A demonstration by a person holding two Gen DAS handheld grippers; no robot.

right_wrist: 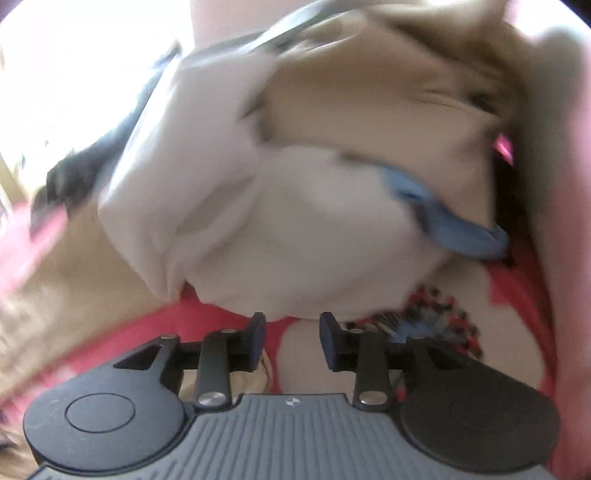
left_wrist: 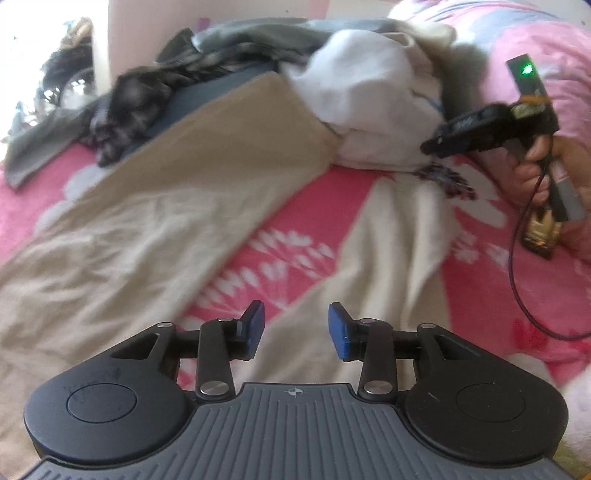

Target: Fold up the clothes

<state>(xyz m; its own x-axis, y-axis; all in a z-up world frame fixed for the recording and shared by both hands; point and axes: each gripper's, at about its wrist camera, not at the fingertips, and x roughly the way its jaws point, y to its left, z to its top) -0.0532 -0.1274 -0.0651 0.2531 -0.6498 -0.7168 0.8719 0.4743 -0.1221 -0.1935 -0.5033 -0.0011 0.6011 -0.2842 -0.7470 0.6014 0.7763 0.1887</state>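
Pink floral bedspread (left_wrist: 303,206): bed cover, largest item, carrying everything listed below.

Beige trousers (left_wrist: 140,229): spread flat across the bedspread, legs parted in a V, one leg running up toward the clothes heap, the other (left_wrist: 388,236) lying toward the right. Judged light, limp cotton, creased, no stiffness; will sag and drag if lifted by one point. Best hold judged to be a leg hem or the waistband edge, pinched through both layers.

Heap of unfolded clothes at the far side: white garment (left_wrist: 369,92), bunched, soft, with a blue trim (right_wrist: 436,210) seen close from the right wrist view; grey garment (left_wrist: 258,33) behind it; dark mottled garment (left_wrist: 136,99) to the left, lying over the upper end of the trouser leg; small dark patterned fabric (left_wrist: 443,177) at the foot of the white garment. All judged soft and light; edges hidden in folds, so a corner must be found before gripping.

Left tool (left_wrist: 295,328): blue pads spread apart, holding nothing, poised above the gap between the trouser legs.

Right tool (right_wrist: 291,336): fingers spread apart, holding nothing, close before the lower edge of the white garment; contact cannot be told because of blur. Seen from the left view (left_wrist: 428,146) in the person's hand (left_wrist: 535,166), beside the white garment.
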